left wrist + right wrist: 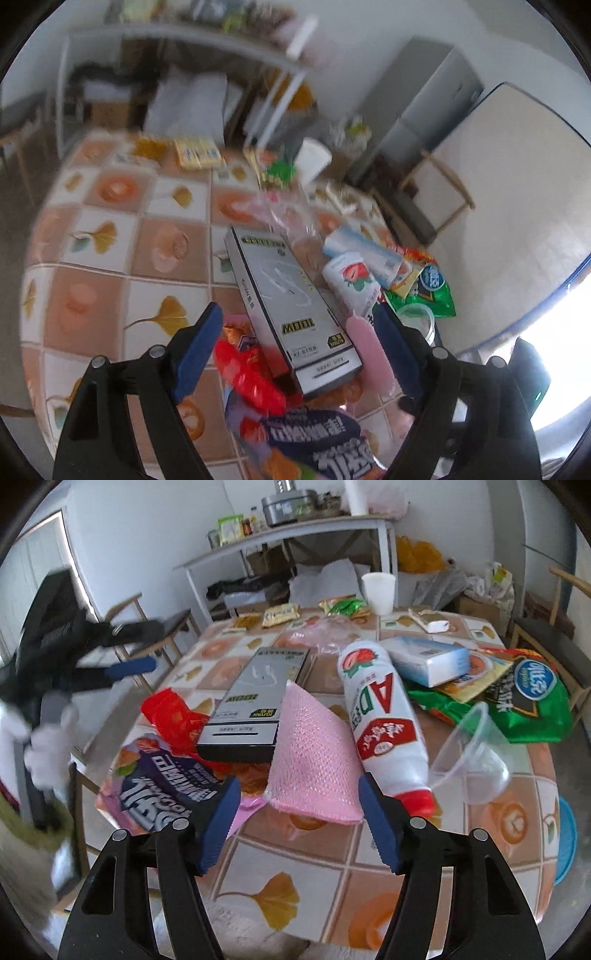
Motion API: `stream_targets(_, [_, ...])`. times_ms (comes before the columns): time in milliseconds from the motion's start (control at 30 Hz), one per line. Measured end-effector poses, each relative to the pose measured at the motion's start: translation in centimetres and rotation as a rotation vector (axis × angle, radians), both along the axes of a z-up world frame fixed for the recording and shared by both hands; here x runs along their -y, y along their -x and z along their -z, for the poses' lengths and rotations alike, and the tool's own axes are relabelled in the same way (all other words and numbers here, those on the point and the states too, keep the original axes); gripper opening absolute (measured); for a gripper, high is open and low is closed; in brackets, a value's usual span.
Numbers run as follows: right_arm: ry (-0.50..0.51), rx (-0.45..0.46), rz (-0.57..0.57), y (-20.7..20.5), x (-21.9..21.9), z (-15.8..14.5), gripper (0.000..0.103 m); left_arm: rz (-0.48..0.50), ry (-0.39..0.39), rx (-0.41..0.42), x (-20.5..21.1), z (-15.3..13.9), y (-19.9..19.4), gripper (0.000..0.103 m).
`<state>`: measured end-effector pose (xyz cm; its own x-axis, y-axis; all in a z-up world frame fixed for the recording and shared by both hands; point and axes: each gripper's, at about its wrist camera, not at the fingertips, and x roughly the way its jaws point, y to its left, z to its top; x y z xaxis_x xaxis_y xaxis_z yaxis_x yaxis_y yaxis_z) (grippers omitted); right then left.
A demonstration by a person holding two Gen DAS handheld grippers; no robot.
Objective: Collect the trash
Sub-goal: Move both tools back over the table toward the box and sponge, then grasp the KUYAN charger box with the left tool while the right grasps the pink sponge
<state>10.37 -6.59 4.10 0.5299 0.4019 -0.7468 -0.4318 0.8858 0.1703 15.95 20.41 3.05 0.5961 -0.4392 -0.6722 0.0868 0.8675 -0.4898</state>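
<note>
I see the bench (369, 878), covered with a tiled cloth of orange squares and ginkgo leaves, carrying the trash in a loose heap at its near end. Largest in the heap is the grey box (255, 698), lying flat with one end resting on a red wrapper (170, 716) and a purple snack bag (159, 779). Just beside the box on its right lies a pink mesh sleeve (314, 753), leaning against the box edge. Right of the sleeve a white bottle (384, 720) with a red cap lies on its side, cap toward me. Behind it a green bag (532, 709) lies under a blue-white carton (428, 661), and a clear cup (469, 753) lies tipped over in front of the bag. A white cup (378, 590) stands upright at the far end among small wrappers. I read my right gripper (299, 823) as open: its blue fingers (380, 827) stand either side of the near edge of the sleeve, and I cannot tell whether they touch it. My left gripper (299, 347) is also open, its fingers (195, 354) hovering wide over the box (291, 302) and red wrapper (247, 373), gripping nothing. From the right view, the left gripper (122, 653) appears blurred at the left of the bench.
</note>
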Motion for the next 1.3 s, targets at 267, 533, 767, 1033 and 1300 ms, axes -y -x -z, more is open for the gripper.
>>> stream_targets(267, [0.071,-0.038,-0.002,-1.6,-1.6,1.5,0.056,0.079,0.083,-0.338,0.6,5.2,-9.4,0.082])
stream_targets(533, [0.078,-0.066,-0.002,-1.9,-1.6,1.9,0.054,0.034,0.236,-0.540,-0.6,10.5,-13.7,0.082])
stream_targets(767, [0.064,-0.080,0.004,-2.6,-1.7,2.3,0.051,0.062,0.288,-0.573,-0.4,11.7,-15.0,0.083])
stream_targets(1033, [0.066,-0.076,0.000,-2.8,-1.9,2.2,0.048,0.108,0.203,-0.548,1.0,11.4,-14.3,0.060])
stream_targets(1300, [0.054,-0.063,0.003,-2.8,-1.8,1.7,0.039,0.104,0.198,-0.480,0.9,10.0,-13.5,0.042])
